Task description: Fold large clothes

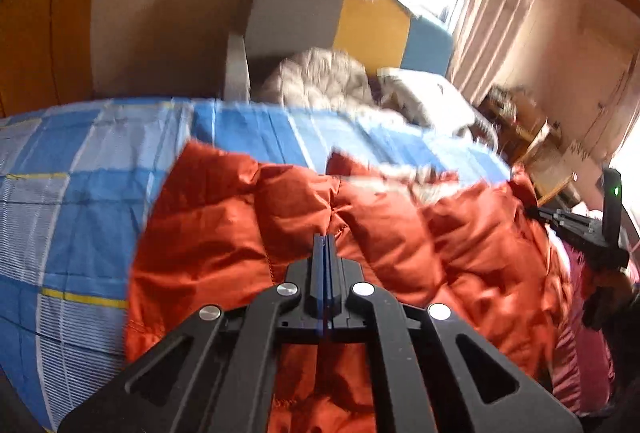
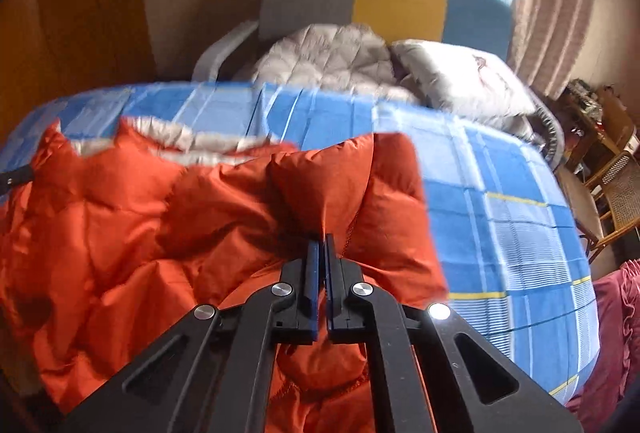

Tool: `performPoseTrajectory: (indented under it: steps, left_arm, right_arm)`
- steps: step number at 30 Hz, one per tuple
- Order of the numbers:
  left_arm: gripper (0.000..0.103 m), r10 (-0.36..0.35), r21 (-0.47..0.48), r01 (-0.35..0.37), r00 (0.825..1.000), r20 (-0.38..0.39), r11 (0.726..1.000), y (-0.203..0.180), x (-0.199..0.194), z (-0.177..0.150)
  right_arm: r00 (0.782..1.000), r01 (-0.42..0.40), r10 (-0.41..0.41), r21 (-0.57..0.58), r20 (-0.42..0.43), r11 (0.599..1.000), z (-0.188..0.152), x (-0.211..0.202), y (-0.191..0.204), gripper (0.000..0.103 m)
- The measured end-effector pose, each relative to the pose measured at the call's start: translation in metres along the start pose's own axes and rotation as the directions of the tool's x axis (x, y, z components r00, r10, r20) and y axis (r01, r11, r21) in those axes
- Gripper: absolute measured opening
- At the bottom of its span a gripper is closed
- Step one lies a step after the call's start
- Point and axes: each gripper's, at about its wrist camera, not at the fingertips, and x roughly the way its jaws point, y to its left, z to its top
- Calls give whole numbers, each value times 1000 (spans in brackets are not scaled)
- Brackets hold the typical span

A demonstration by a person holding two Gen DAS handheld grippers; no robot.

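Orange puffer jacket (image 1: 360,225) lies spread on the blue checked bed (image 1: 80,193), its lower edge cut off beneath both cameras. Left claw (image 1: 325,239) is pinched tight on a jacket seam; right claw (image 2: 320,239) is likewise clamped on orange fabric. Beyond the jacket, blurred grey quilted bedding (image 2: 332,61) sits at the headboard (image 2: 400,1).

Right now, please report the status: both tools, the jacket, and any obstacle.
Left tool shut, right tool shut, each pinching the orange puffy quilted jacket. Jacket lies on the blue checked bedsheet. Nothing in the way.
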Motion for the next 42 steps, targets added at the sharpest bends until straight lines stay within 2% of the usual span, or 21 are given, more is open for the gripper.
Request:
performPoseTrajectory:
  steps: [4, 9, 14, 16, 26, 34, 36, 37, 39, 40, 41, 42]
  left_arm:
    - [0, 26, -34, -25, 999, 32, 999, 5, 2, 14]
    - [0, 122, -30, -122, 993, -2, 992, 0, 40, 18]
    - [0, 222, -2, -223, 973, -64, 975, 2, 80, 3]
    - [0, 232, -6, -233, 969, -84, 972, 4, 91, -4]
    - [1, 286, -14, -288, 955, -82, 958, 3, 113, -16]
    - [3, 301, -34, -305, 949, -98, 952, 3, 109, -17]
    - [4, 305, -46, -311, 947, -103, 949, 4, 103, -14]
    - [5, 301, -54, -308, 948, -99, 950, 4, 99, -14]
    - [16, 300, -77, -306, 950, -86, 949, 2, 89, -12]
    - [21, 292, -87, -298, 954, -74, 951, 1, 85, -11]
    - [30, 292, -92, -296, 955, -54, 951, -1, 78, -10]
    - [31, 298, -93, -300, 954, -36, 950, -5, 72, -9]
  right_arm:
    - [998, 37, -41, 78, 41, 996, 10, -3, -11, 2]
    - [990, 138, -137, 148, -16, 979, 10, 32, -8, 2]
    - [977, 208, -199, 150, -71, 967, 1, 68, 0, 2]
    - [974, 221, -211, 142, -82, 965, -2, 77, 1, 2]
    - [956, 280, -262, 148, -128, 949, -11, 122, 3, 1]
    - [948, 304, -286, 129, -142, 944, -13, 118, 6, 1]
    - [953, 287, -268, 142, -143, 947, -12, 111, 3, 2]
    - [956, 279, -258, 154, -142, 948, -11, 109, 2, 3]
    - [959, 271, -250, 169, -134, 948, -10, 100, 0, 11]
    - [960, 268, -248, 172, -128, 948, -10, 96, 1, 18]
    - [963, 262, -243, 182, -117, 948, -8, 89, 2, 31]
    - [964, 261, -244, 191, -108, 946, -7, 84, 2, 40]
